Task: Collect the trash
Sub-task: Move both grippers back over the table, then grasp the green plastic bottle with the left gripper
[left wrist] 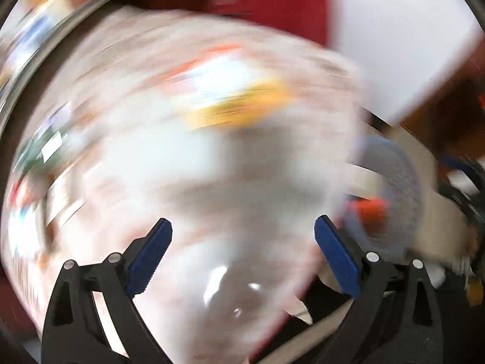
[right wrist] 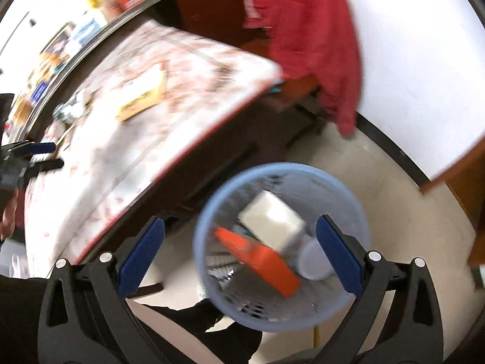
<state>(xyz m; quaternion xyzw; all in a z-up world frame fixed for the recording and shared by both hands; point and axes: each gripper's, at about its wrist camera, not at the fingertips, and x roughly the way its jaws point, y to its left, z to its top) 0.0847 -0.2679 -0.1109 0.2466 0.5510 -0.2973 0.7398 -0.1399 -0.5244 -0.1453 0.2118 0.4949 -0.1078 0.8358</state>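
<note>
Right wrist view: looks down on a round blue mesh basket (right wrist: 280, 244) standing on a pale floor (right wrist: 391, 188), just beside the edge of a table under a pink-and-white floral cloth (right wrist: 169, 112).
Right gripper (right wrist: 241, 251): jaws spread wide with nothing between the blue pads (right wrist: 141, 257); it hangs above the basket, whose rim falls between the two fingers.
Basket contents: an orange carton (right wrist: 257, 259), a white box (right wrist: 272, 220) and a pale round lid-like piece (right wrist: 313, 262), all blurred.
Orange carton axis: long side runs from upper left to lower right in this view, the narrower end toward the upper left; it lies tilted against the white box.
Yellow-and-white box (right wrist: 142, 94): flat on the tablecloth, well apart from the basket, long axis slanting from lower left to upper right.
Left gripper (right wrist: 28, 154): seen small at the left edge over the table, too blurred here to read.
Left wrist view: heavily motion-blurred.
Left gripper, own camera (left wrist: 242, 253): fingers wide apart, holding nothing, above the floral cloth (left wrist: 121, 91).
Yellow box, left view (left wrist: 239, 103): a smeared yellow-white patch ahead of the fingers; direction unreadable.
Basket, left view (left wrist: 391, 194): at right, beyond the table edge, an orange shape inside.
Background: red cloth (right wrist: 306, 30) hanging against a white wall (right wrist: 418, 60).
</note>
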